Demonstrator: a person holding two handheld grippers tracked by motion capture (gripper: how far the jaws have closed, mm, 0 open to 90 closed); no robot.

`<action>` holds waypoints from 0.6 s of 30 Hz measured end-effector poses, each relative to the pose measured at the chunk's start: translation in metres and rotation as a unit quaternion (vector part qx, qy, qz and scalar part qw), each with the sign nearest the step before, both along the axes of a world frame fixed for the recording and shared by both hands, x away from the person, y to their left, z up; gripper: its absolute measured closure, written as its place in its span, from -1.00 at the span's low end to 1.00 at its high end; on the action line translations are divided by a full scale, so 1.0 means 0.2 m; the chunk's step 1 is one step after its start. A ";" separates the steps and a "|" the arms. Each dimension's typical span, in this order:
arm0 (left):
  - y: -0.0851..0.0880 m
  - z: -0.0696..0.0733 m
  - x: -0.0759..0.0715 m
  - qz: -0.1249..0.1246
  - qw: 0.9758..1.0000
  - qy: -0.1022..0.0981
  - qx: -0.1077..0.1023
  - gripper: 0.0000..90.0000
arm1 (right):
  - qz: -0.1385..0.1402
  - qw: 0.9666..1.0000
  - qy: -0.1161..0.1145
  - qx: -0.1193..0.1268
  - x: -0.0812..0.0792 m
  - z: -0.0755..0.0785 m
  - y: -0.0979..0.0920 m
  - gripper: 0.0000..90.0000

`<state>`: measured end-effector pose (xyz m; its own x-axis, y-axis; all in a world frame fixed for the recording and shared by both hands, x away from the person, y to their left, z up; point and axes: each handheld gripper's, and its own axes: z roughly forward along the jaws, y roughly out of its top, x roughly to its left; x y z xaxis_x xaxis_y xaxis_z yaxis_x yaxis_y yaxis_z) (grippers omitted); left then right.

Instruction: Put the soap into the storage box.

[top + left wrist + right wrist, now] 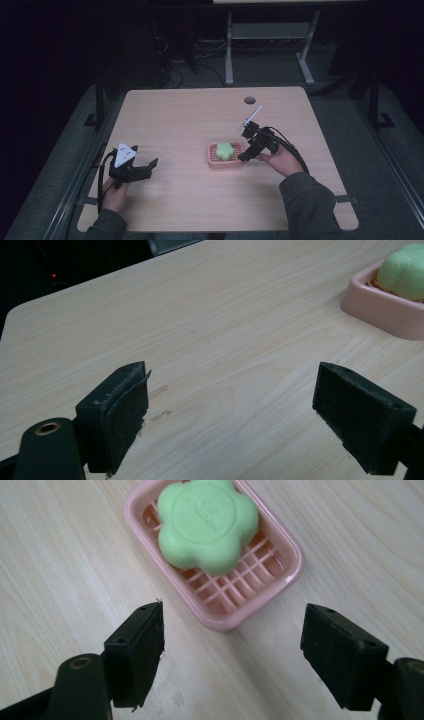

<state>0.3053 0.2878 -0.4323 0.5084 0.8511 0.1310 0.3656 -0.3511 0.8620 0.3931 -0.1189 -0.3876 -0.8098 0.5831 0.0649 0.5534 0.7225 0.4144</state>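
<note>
Right hand-held gripper [246, 153]: jaws spread wide, nothing between them; tips just beside the near right edge of the soap dish, pointing left across the worktop.
Right gripper view: black pads [136, 652] apart on either side of the dish's near corner, bare wood under them.
Right hand [280, 159]: low on the worktop, wrist angled toward the centre, dark grey sleeve [310, 200] entering from the bottom right; black cable looping over the back of the hand.
Left hand-held gripper [150, 166]: jaws wide apart, holding nothing; near the left front of the worktop, well apart from the dish, pointing right toward it.
Left hand [116, 195]: gripping from below, grey three-cornered plate on top tilted upward.
Soap [208, 524]: pale green, flower-shaped, stamped on top; lying flat on the slatted floor of the dish, toward its far end.
Soap dish [287, 569]: pink, rectangular, rounded corners; right of the worktop's centre.
Worktop [185, 125]: light wood grain, rounded corners, a round cable hole [250, 100] near the far edge.
Room: dim; grey floor, a pale desk frame [230, 55] and loose cables beyond the far edge.
</note>
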 end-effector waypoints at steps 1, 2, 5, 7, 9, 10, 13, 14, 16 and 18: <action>0.00 0.00 0.00 0.000 1.000 0.000 0.000 -0.68 | 0.000 1.000 0.000 0.000 0.00 0.00 0.00 -0.44; 0.00 0.00 0.00 0.000 1.000 0.001 0.000 -0.68 | 0.000 1.000 0.000 0.001 -0.01 0.01 -0.01 -0.44; 0.00 0.00 0.00 0.000 1.000 0.000 0.001 -0.69 | 0.000 1.000 -0.005 0.001 -0.02 0.02 -0.02 -0.44; 0.00 0.00 0.00 0.000 1.000 0.000 0.001 -0.68 | -0.001 1.000 -0.005 0.000 -0.03 0.02 -0.03 -0.44; 0.00 0.00 0.00 0.000 1.000 0.000 0.001 -0.68 | -0.003 1.000 -0.007 0.004 -0.03 0.02 -0.04 -0.44; 0.00 0.00 0.00 0.000 1.000 0.000 0.001 -0.68 | -0.005 1.000 -0.006 0.006 -0.04 0.01 -0.05 -0.44; 0.00 0.00 0.00 0.001 1.000 0.001 0.002 -0.68 | -0.011 1.000 -0.002 0.007 -0.04 -0.01 -0.08 -0.44; 0.00 0.00 0.00 0.001 1.000 0.001 0.002 -0.68 | -0.011 1.000 -0.001 0.008 -0.05 -0.02 -0.08 -0.44; 0.00 0.00 0.00 0.002 1.000 0.001 0.003 -0.68 | -0.012 1.000 0.006 0.004 -0.05 -0.03 -0.10 -0.44; 0.00 0.00 0.00 0.001 1.000 0.001 0.004 -0.68 | -0.014 1.000 0.004 0.005 -0.06 -0.04 -0.11 -0.44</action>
<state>0.3053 0.2876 -0.4329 0.5063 0.8515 0.1363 0.3688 -0.3567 0.8583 0.3820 -0.1403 -0.3961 -0.7922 0.6054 0.0769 0.5770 0.7020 0.4174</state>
